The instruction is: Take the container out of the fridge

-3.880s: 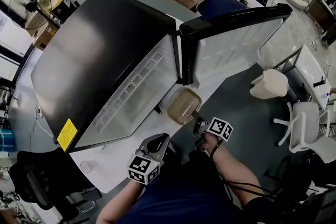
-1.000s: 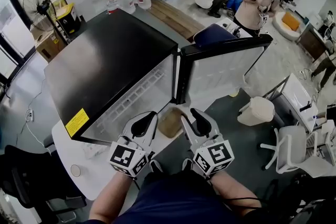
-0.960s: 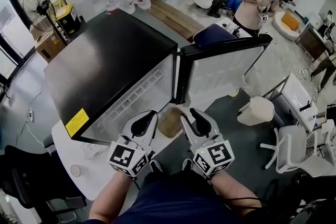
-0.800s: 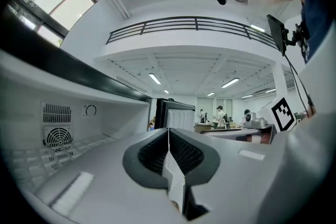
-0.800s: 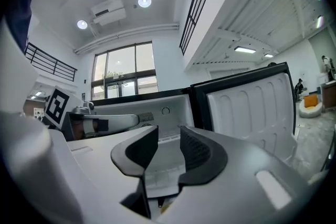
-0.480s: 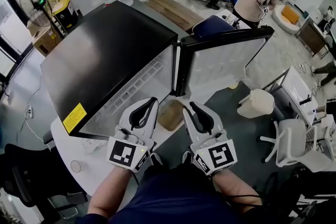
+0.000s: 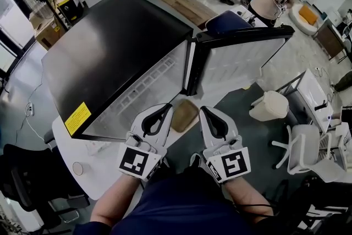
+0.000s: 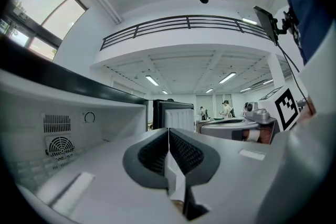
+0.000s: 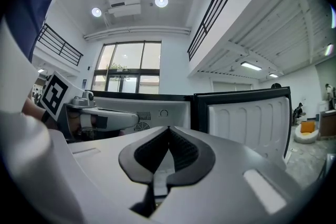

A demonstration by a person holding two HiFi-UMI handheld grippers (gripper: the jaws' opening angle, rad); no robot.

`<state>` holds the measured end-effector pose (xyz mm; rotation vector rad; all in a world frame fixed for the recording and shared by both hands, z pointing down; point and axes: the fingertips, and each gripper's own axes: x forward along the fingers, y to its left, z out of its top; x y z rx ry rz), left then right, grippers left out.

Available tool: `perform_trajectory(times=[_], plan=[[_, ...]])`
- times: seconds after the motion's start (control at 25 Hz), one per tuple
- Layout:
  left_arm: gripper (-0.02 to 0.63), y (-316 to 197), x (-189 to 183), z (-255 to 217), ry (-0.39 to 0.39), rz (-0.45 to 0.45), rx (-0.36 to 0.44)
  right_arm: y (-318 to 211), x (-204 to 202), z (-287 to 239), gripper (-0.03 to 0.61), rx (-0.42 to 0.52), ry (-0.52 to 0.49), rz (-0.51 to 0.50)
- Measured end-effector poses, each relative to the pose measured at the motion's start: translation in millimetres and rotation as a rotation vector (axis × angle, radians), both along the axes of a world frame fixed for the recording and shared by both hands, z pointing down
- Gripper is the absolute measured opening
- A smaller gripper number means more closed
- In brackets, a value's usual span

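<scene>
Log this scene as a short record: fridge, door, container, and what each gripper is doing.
fridge: on the white table
door: open
container: on the table in front of the fridge opening, between the two grippers, not held
left gripper: jaws together, empty
right gripper: jaws together, empty

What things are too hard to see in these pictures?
- Container: head view, too small and blurred to tell what's inside.
- Yellow label on the fridge: head view, print too small.
- Dial inside the fridge: left gripper view, marks too small.
</scene>
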<state>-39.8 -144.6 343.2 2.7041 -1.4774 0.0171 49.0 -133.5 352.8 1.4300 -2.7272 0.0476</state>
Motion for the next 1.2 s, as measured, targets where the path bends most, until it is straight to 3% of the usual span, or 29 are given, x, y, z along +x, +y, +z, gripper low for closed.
perform_trajectory(times=[1.2], plan=[[0.005, -2.1, -2.3, 2.5, 0.036, -0.005, 0.006, 2.6, -3.6, -6.5, 0.006, 0.044, 0.03, -0.032]])
